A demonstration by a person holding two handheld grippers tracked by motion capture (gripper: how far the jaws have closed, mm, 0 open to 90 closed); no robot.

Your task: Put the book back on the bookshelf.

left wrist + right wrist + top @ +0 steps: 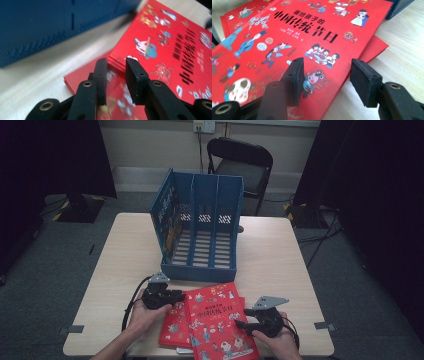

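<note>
Two red picture books lie stacked near the table's front edge. The top book (217, 320) (162, 45) (287, 32) sits askew over the lower book (175, 325) (82, 75) (374, 48). My left gripper (179, 296) (116, 61) is at the books' left side, its jaws a narrow gap apart with the top book's corner in that gap; the pads do not visibly press on it. My right gripper (240, 323) (327, 65) is open at the top book's right edge, one jaw over the cover and the other over bare table.
A blue three-slot file rack (200, 220) (37, 25) stands on the wooden table (270, 255) just behind the books. A black folding chair (245, 162) stands beyond the table. Cables trail from both grippers toward the front edge.
</note>
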